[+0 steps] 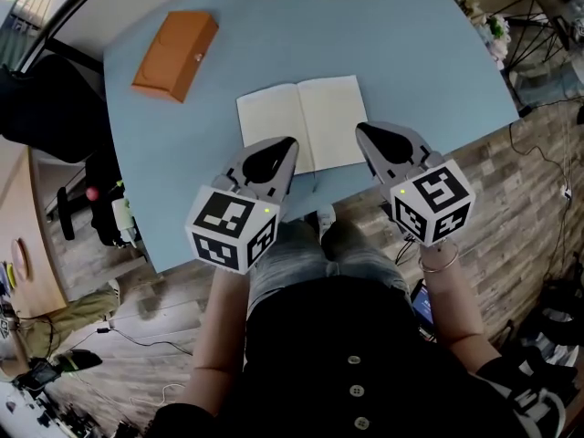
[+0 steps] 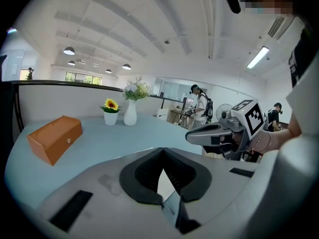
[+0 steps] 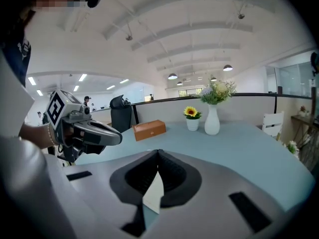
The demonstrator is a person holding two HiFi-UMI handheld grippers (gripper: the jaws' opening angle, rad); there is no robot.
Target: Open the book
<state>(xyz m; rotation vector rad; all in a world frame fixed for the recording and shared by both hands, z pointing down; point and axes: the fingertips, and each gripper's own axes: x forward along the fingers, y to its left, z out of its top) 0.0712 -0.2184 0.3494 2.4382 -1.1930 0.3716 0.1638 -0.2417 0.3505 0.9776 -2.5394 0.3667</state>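
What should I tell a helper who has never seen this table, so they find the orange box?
On the light blue table, look past the open book to the far left. The box lies there alone, oblong and closed, the only orange thing on it.

The book (image 1: 301, 121) is showing plain cream pages against the pale blue table (image 1: 411, 53). The box (image 1: 176, 53) is glowing orange-brown. The left tool (image 1: 290, 141) and right tool (image 1: 359, 129) are showing grey and black, their cubes (image 1: 233, 226) wearing black-and-white square markers. A yellow sunflower (image 3: 191, 112) is topping a white pot (image 3: 192, 124) beside a white vase (image 3: 212, 122). The floor (image 1: 511, 181) is showing grey-brown planks.
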